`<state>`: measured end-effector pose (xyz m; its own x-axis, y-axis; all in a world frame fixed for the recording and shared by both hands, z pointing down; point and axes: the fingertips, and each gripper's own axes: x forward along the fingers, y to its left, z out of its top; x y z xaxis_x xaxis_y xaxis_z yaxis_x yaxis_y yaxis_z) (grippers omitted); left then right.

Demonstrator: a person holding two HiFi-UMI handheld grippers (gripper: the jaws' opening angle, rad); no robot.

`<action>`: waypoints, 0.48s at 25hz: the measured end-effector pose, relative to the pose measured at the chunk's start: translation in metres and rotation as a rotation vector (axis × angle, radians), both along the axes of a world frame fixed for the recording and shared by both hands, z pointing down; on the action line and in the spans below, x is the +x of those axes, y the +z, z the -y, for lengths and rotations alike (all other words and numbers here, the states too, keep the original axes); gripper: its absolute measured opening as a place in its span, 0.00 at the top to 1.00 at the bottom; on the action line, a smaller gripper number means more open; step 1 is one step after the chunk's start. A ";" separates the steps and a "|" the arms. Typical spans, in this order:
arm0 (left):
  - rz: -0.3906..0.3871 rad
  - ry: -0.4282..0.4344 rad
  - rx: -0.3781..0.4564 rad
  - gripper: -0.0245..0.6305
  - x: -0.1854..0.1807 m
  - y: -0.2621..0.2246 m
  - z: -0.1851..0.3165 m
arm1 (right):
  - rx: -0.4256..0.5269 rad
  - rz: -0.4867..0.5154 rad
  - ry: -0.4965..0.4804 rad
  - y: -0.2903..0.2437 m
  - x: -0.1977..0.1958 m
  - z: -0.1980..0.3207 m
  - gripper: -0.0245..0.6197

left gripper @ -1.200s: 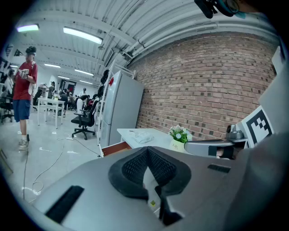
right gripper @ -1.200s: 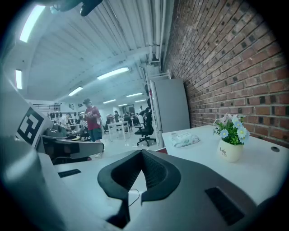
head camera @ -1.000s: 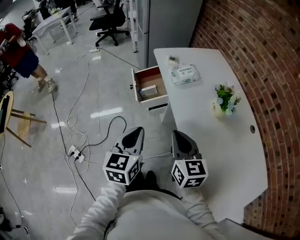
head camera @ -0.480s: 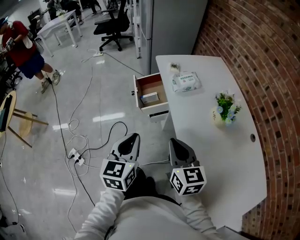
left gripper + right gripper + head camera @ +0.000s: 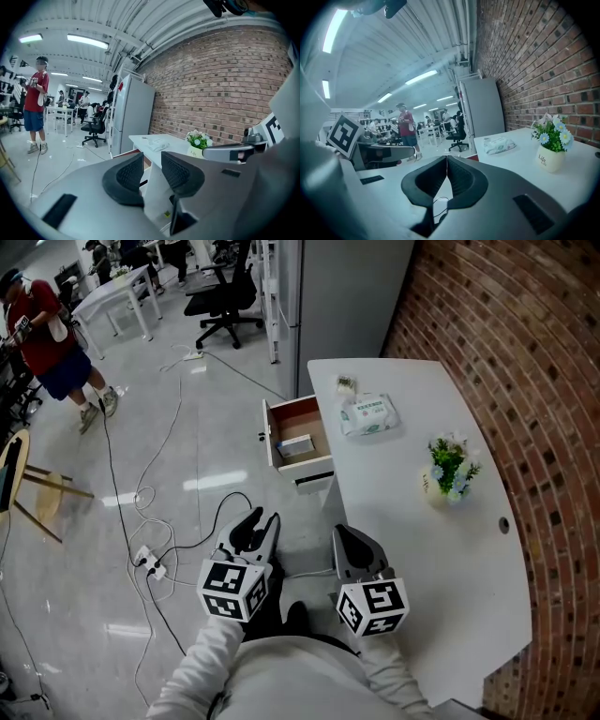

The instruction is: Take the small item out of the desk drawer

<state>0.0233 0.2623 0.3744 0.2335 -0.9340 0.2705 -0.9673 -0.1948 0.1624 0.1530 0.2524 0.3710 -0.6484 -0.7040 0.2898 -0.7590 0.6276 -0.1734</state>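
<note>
The reach looks not yet begun. The drawer [image 5: 298,430] stands open at the far end of the counter's [image 5: 412,521] left edge, and the small item [image 5: 295,446], a pale box, lies inside it, well apart from both grippers. The left gripper [image 5: 258,521] has its fingers [image 5: 129,176] opening with nothing between them. The right gripper [image 5: 345,532] has its fingers pressed together and holds nothing. The next move likely calls for carrying the left gripper forward and down over the box.
</note>
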 end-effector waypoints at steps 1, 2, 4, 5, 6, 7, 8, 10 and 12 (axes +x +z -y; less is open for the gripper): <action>-0.002 0.004 -0.004 0.77 0.000 0.002 0.004 | 0.002 0.001 0.004 -0.001 -0.001 0.004 0.92; -0.005 0.010 -0.008 0.76 0.000 0.004 0.009 | 0.002 0.003 0.007 -0.001 -0.002 0.009 0.92; -0.009 0.022 -0.014 0.75 -0.002 0.008 0.019 | 0.000 0.004 0.011 -0.001 -0.007 0.018 0.92; -0.011 0.028 -0.016 0.75 -0.003 0.009 0.025 | -0.002 0.003 0.012 -0.001 -0.010 0.023 0.92; -0.012 0.033 -0.019 0.74 -0.005 0.011 0.031 | -0.004 0.001 0.012 0.000 -0.014 0.028 0.92; -0.014 0.036 -0.022 0.74 -0.009 0.012 0.038 | -0.005 -0.001 0.010 0.000 -0.019 0.034 0.92; -0.016 0.038 -0.025 0.73 -0.013 0.014 0.046 | -0.005 -0.002 0.008 0.001 -0.025 0.040 0.92; -0.021 0.043 -0.032 0.73 -0.022 0.018 0.063 | -0.006 -0.006 0.007 0.002 -0.036 0.053 0.92; -0.027 0.046 -0.043 0.72 -0.032 0.024 0.080 | -0.010 -0.012 0.007 0.005 -0.046 0.068 0.92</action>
<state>-0.0086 0.1825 0.3987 0.2835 -0.9098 0.3032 -0.9526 -0.2309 0.1979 0.1065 0.1847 0.3762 -0.6399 -0.7056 0.3045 -0.7654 0.6207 -0.1702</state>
